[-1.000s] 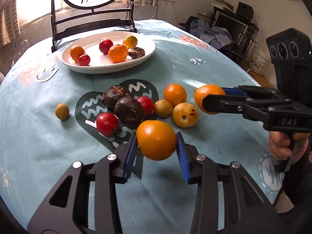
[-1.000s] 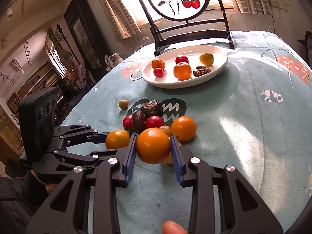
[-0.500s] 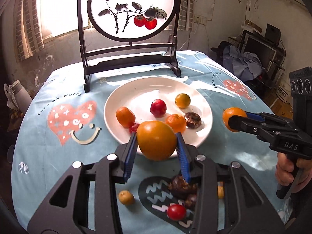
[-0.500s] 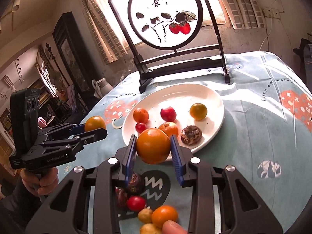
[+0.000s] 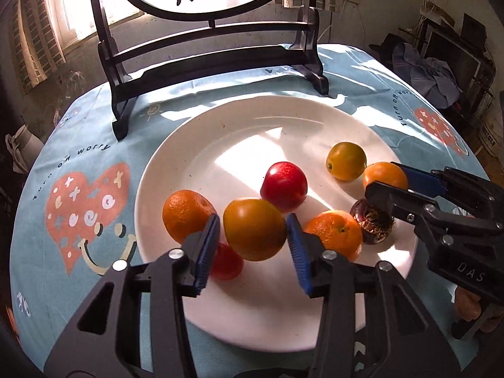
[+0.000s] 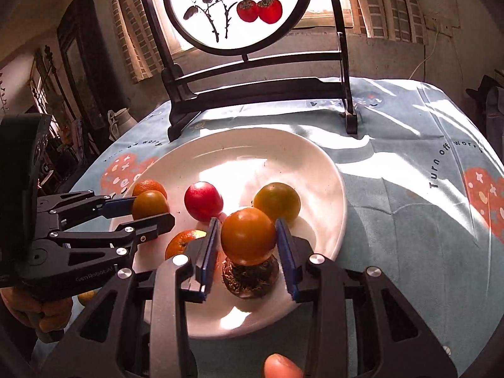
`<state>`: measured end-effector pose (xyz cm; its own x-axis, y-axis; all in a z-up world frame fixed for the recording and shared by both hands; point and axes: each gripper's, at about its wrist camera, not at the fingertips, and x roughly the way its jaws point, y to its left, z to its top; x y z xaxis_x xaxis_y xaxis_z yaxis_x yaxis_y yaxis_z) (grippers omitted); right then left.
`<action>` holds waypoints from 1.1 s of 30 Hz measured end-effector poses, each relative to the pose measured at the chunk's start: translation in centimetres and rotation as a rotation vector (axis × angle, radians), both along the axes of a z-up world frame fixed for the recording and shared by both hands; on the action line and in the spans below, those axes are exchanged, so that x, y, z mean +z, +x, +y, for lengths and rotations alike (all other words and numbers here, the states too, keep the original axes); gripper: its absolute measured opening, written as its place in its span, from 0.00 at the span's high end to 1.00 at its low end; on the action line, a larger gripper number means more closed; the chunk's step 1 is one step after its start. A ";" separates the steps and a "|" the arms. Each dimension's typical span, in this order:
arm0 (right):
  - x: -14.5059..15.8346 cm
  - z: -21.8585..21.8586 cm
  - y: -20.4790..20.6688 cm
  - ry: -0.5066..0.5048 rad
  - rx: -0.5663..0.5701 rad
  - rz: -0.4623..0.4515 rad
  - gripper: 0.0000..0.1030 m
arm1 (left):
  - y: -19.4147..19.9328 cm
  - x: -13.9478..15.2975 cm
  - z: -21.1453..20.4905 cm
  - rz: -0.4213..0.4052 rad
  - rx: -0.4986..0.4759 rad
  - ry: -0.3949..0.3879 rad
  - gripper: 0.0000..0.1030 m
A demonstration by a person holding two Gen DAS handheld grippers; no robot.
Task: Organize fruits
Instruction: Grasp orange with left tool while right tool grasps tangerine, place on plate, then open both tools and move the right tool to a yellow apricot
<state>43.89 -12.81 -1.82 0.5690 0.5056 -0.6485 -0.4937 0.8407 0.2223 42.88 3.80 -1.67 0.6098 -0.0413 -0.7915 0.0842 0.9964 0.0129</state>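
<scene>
While each gripper [image 5: 253, 239] clamps one, roundish oranges [image 5: 255, 229] show no long axis.

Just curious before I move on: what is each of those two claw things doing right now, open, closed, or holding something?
Left gripper: closed on an orange fruit above the white plate.
Right gripper: closed on another orange fruit, also above the plate.

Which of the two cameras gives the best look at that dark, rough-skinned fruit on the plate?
The right wrist view: the dark rough fruit sits close, between the right gripper fingers, below its orange fruit. In the left wrist view the same fruit is smaller, partly hidden by the right gripper.
</scene>
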 end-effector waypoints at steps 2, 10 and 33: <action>0.6 -0.3 -0.6 0.004 -0.017 -0.013 0.36 | -0.9 1.0 0.2 -0.055 0.033 0.023 0.15; 4.6 -1.9 -8.5 0.035 0.040 -0.081 0.36 | -9.7 5.7 2.3 -0.199 0.084 0.029 0.03; -2.2 -3.3 -18.7 -0.124 0.075 0.117 0.37 | -20.0 0.5 4.9 -0.157 0.133 -0.070 0.02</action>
<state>25.16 -16.11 -4.06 0.4499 0.4561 -0.7678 -0.5333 0.8268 0.1787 22.87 8.75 -1.14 0.7294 -0.0032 -0.6841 -0.0459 0.9975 -0.0536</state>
